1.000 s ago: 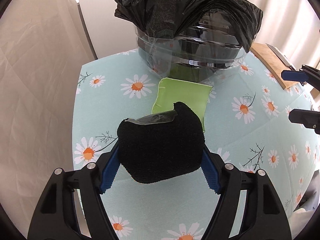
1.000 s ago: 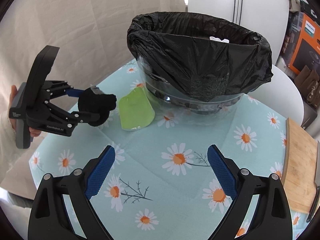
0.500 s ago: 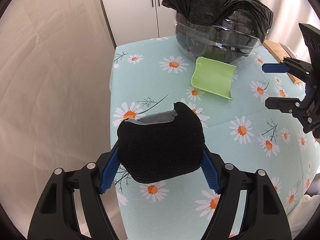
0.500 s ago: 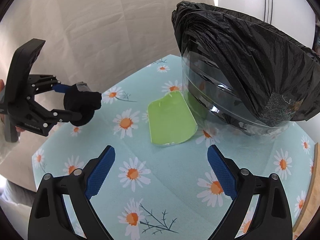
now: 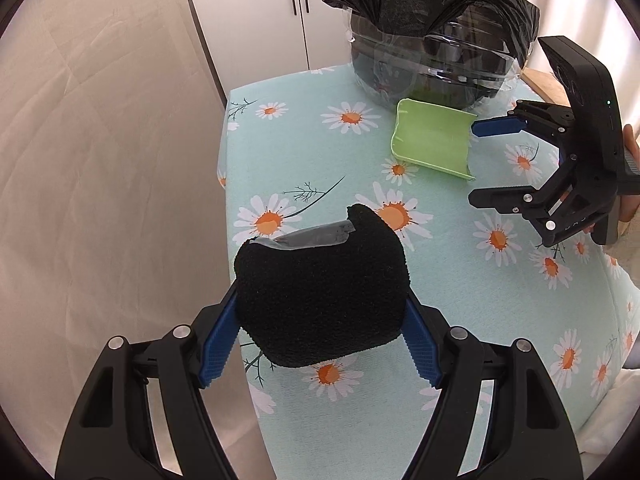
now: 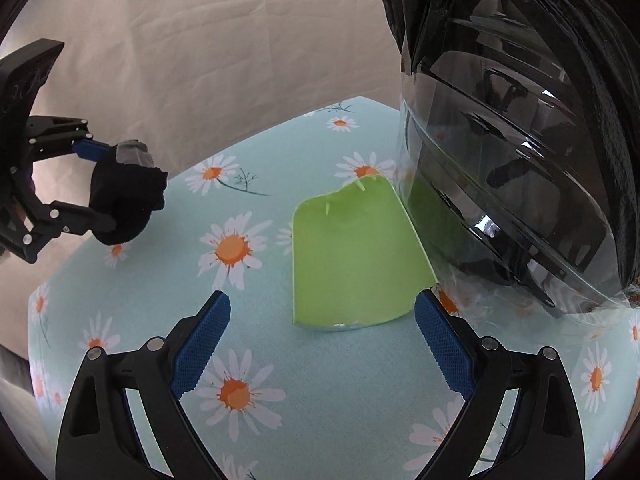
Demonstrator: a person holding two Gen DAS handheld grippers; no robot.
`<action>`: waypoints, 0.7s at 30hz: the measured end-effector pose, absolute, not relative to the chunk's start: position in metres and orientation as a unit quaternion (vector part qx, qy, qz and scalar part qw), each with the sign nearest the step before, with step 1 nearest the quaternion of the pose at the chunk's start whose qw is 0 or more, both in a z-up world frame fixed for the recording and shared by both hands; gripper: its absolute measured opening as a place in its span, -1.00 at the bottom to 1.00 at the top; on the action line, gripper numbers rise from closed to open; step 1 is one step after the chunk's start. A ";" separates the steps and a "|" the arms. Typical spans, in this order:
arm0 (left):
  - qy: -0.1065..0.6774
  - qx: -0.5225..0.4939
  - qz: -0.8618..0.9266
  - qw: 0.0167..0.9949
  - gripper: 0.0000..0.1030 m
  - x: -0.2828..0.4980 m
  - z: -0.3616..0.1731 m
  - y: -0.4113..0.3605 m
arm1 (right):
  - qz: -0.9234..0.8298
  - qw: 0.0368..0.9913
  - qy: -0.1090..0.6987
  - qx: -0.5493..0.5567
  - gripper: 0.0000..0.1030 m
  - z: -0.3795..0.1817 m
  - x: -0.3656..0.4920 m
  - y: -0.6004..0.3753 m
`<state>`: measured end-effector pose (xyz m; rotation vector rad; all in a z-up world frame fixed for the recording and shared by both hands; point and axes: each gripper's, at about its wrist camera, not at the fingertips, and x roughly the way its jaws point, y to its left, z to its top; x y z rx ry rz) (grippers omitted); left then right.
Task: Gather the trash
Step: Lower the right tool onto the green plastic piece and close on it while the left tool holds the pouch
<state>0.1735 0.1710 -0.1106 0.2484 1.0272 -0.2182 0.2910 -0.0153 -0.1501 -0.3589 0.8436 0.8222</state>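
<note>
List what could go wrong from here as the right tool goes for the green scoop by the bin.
1. The green scoop lies flat on the tablecloth, against the clear bin; the open right tool may pinch cloth or push the scoop under the bin wall.
2. The right tool sits close to the bin and might knock it.
3. The left tool holds the black sponge near the table edge; a slip could drop it off the table.

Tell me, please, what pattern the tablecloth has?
White daisies with orange centres on a pale teal tablecloth; clearest in the left wrist view.

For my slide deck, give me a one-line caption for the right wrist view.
Open right tool nears the green scoop beside the lined bin; left tool grips a black pad.
</note>
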 end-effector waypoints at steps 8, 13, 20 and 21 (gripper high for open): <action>0.483 0.137 -0.143 0.853 0.42 0.187 -0.111 0.165 | 0.360 0.825 0.405 -0.162 0.73 -0.154 0.295 -0.018; 0.484 0.142 -0.150 0.850 0.42 0.194 -0.114 0.171 | 0.351 0.829 0.407 -0.159 0.73 -0.155 0.300 -0.016; 0.487 0.151 -0.153 0.846 0.43 0.200 -0.119 0.177 | 0.370 0.807 0.417 -0.193 -0.88 -0.165 0.301 0.002; 0.489 0.153 -0.152 0.845 0.43 0.201 -0.120 0.177 | 0.378 0.804 0.421 -0.185 -0.94 -0.165 0.301 0.002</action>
